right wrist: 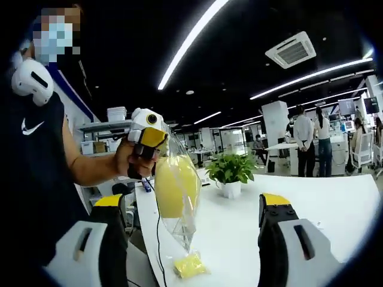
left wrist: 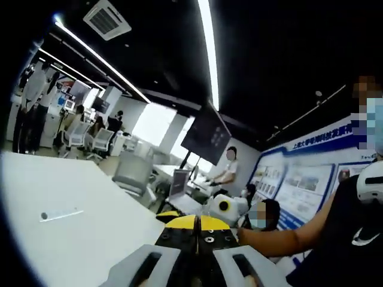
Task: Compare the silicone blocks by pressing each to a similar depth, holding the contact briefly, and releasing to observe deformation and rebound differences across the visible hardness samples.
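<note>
My left gripper [right wrist: 158, 142] is held up in a person's hand, shut on the top of a clear plastic bag [right wrist: 179, 224] that hangs down from it. A large yellow silicone block [right wrist: 175, 186] sits inside the bag. Below the bag's lower tip, a small yellow silicone block [right wrist: 190, 265] lies on the white table [right wrist: 311, 203]. My right gripper [right wrist: 192, 201] is open, its yellow-tipped jaws wide apart on either side of the hanging bag, not touching it. In the left gripper view, my left gripper [left wrist: 197, 232] has its yellow tips pressed together.
A potted plant [right wrist: 230, 170] in a white pot stands further along the table. A thin white strip [left wrist: 60, 214] lies on the table [left wrist: 90, 239]. The person's forearm [left wrist: 281, 236] reaches in. Office chairs [left wrist: 133, 173], a screen [left wrist: 206, 134] and several people fill the background.
</note>
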Motion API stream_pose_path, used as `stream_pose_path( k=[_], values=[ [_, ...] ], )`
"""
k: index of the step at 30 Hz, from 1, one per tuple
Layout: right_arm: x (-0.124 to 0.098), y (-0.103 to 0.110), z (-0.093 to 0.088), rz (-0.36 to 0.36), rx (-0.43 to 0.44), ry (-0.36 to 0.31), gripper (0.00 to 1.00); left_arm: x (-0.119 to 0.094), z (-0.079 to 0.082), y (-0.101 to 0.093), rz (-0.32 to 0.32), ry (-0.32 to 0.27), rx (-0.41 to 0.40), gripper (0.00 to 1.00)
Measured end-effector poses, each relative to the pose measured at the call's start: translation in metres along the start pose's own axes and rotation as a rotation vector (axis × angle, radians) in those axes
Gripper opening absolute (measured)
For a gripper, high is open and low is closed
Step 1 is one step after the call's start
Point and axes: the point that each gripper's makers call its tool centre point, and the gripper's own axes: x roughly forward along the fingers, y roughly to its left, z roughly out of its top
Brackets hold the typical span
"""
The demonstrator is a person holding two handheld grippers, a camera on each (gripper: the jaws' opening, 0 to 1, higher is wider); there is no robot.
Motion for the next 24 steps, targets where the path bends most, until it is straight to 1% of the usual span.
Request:
stream_pose_path(
  k=[1,5,8,10,17,20,21,24],
  values=[
    [0.002,0.005,0.003,0.026,0.001,-0.016,0.8,-0.001,0.001,-0.001,-0.002,-0.003,-0.004,0.0],
    [0.008,0.013,0.002,0.061,-0.002,-0.019,0.73,-0.002,0.003,-0.006,-0.022,-0.016,-0.042,0.0],
    [0.01,0.02,0.008,0.098,0.013,-0.046,0.67,-0.002,0.006,-0.008,-0.028,-0.012,-0.04,0.0],
    [0.011,0.023,0.009,0.115,0.015,-0.048,0.63,-0.002,0.007,-0.01,-0.034,-0.013,-0.039,0.0],
    [0.015,0.029,0.011,0.148,0.02,-0.053,0.51,-0.003,0.01,-0.016,-0.044,-0.018,-0.04,0.0],
    [0.016,0.03,0.013,0.153,0.022,-0.063,0.47,-0.004,0.011,-0.018,-0.045,-0.021,-0.039,0.0],
    [0.016,0.031,0.015,0.157,0.028,-0.075,0.46,-0.004,0.012,-0.018,-0.045,-0.023,-0.039,0.0],
    [0.017,0.031,0.017,0.155,0.027,-0.081,0.44,-0.005,0.011,-0.019,-0.049,-0.025,-0.047,0.0]
  ],
)
